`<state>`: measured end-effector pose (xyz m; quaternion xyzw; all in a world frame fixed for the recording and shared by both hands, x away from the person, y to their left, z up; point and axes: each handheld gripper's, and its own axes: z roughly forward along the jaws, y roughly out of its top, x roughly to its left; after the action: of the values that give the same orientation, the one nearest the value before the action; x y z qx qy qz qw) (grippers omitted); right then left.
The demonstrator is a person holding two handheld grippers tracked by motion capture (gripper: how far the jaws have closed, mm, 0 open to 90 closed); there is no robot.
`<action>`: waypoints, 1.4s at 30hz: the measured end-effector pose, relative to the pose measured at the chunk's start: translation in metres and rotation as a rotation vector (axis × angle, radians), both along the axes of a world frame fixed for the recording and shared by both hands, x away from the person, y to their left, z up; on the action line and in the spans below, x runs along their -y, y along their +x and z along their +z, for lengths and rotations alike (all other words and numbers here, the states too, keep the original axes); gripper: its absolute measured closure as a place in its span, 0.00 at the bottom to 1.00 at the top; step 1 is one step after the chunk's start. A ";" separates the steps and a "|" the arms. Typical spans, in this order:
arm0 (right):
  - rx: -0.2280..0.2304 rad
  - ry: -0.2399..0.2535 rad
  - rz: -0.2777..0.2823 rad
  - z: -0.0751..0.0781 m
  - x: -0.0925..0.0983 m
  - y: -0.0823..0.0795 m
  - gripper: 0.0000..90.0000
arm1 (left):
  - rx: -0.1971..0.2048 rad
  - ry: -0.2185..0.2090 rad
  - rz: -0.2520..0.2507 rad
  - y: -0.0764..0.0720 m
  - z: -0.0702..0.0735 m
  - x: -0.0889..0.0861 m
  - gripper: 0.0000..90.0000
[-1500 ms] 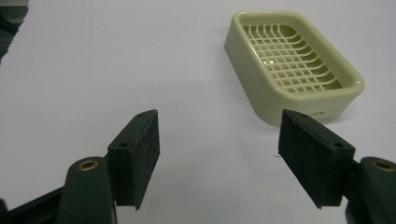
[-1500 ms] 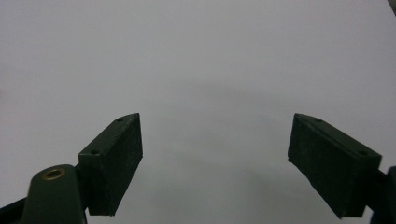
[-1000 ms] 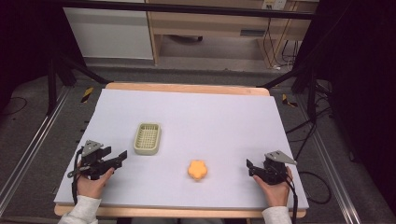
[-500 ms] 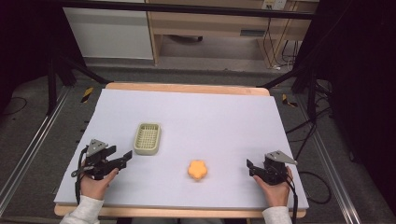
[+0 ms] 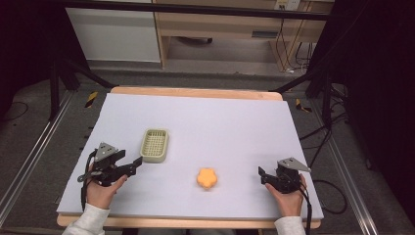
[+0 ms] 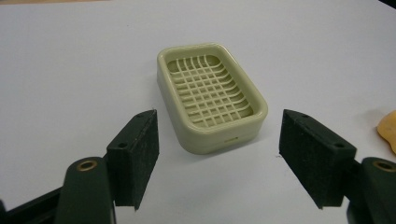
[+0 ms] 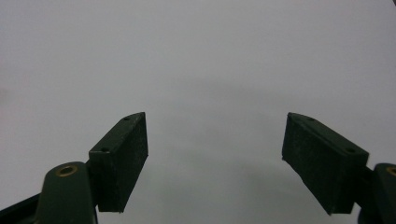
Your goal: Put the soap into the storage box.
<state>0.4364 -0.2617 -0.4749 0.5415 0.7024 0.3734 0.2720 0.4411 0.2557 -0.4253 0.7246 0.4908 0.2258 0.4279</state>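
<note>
A pale green soap dish (image 5: 154,145) with a grid bottom lies empty on the left half of the white table. An orange flower-shaped piece (image 5: 207,177) lies near the front middle. My left gripper (image 5: 136,163) points at the dish from just in front and left of it. Its jaws have just been opening. In the left gripper view the dish (image 6: 210,95) lies just beyond my open left gripper (image 6: 218,114), with nothing between the pads, and the orange piece (image 6: 388,130) peeks in at the right edge. My right gripper (image 5: 262,175) rests at the front right, open (image 7: 215,116) over bare table.
The white tabletop (image 5: 220,122) has a wooden rim at the far edge. Dark stand legs and cables flank the table on both sides. A wooden shelf unit stands behind it on the floor.
The left gripper has shifted slightly right and forward, toward the soap dish. The right gripper, the dish and the orange piece have stayed put.
</note>
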 end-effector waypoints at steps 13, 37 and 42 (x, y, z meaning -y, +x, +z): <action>-0.016 -0.001 -0.003 -0.003 -0.003 0.003 0.24 | 0.006 0.015 -0.041 0.008 0.009 0.019 0.31; -0.018 -0.005 0.005 -0.003 -0.003 0.003 0.25 | 0.020 0.058 -0.175 0.023 0.028 0.084 0.29; -0.017 -0.003 0.005 -0.003 -0.003 0.003 0.25 | 0.016 0.076 -0.205 0.024 0.029 0.097 0.29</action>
<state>0.4395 -0.2588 -0.4779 0.5425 0.7067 0.3683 0.2660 0.4647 0.1586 -0.3960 0.7849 0.4017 0.2048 0.4250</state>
